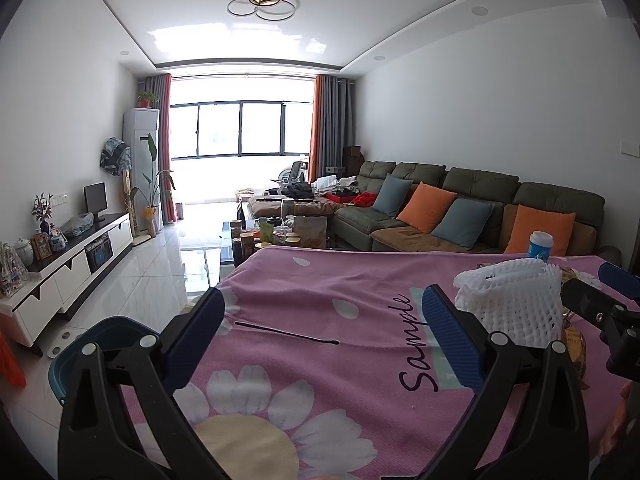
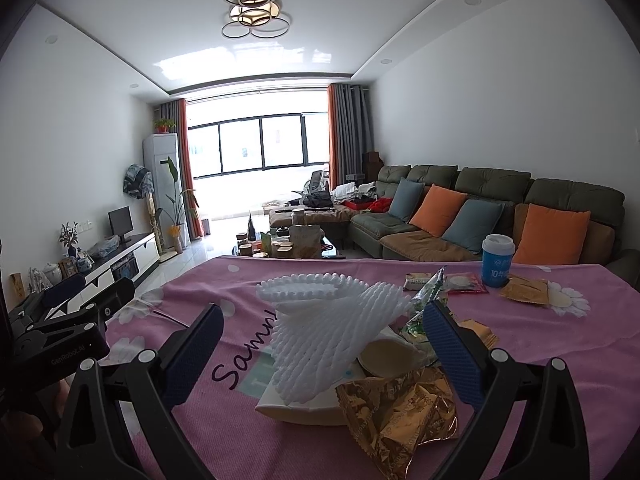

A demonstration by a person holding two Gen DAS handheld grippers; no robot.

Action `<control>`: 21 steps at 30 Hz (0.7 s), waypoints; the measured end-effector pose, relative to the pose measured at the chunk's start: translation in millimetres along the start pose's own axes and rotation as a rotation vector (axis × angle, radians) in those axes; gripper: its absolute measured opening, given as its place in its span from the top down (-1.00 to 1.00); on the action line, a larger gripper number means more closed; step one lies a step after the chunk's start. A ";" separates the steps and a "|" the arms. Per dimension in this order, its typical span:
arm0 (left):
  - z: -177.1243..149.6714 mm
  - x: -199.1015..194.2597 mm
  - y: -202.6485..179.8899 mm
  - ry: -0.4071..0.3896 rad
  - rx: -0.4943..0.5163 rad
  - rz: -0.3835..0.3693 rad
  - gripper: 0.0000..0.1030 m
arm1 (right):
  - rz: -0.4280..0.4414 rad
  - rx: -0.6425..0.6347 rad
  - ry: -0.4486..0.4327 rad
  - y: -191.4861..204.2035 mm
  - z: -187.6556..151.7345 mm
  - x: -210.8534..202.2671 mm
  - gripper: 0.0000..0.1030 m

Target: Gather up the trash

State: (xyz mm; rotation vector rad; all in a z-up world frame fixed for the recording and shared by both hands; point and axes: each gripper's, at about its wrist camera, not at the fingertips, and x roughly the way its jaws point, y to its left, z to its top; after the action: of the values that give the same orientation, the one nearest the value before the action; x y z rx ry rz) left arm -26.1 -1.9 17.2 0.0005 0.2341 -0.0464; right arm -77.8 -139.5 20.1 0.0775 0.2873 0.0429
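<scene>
The pink flowered cloth (image 2: 248,432) spreads under both my tongs, with the word "Sample" printed between them. Past its far edge stands the olive sofa (image 2: 496,184), ahead and to the right of my right tongs, and a low cluttered coffee table (image 2: 288,246) straight ahead.

My left tongs (image 1: 324,332) hang wide open over bare cloth, gripping nothing; a thin black hairpin (image 1: 286,334) lies on the cloth between the fingers. Below and left of them, off the table edge, sits a dark blue bin (image 1: 76,354).

My right tongs (image 2: 322,344) are also spread wide, holding nothing. The trash pile lies between their fingers: a white foam fruit net (image 2: 320,332) on top, tilted, resting on a white tray-like container (image 2: 298,410), with a crinkled gold foil wrapper (image 2: 400,412) nearest me and a green snack wrapper (image 2: 424,304) just beside the right finger. I cannot tell whether either finger touches the pile.

Beyond the right finger stands an upright blue cup with a white lid (image 2: 496,260), and near it flat packets (image 2: 524,292) lie scattered.
</scene>
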 end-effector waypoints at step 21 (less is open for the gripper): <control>-0.8 35.2 -47.3 0.174 0.070 -0.343 -0.89 | -0.004 0.112 0.097 -45.4 -0.7 11.1 -0.87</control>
State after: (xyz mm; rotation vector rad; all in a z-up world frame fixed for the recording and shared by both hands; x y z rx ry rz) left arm 5.7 -50.8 8.6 0.0345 0.4049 -0.3974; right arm -65.9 -184.0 12.5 0.1865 0.3864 0.0271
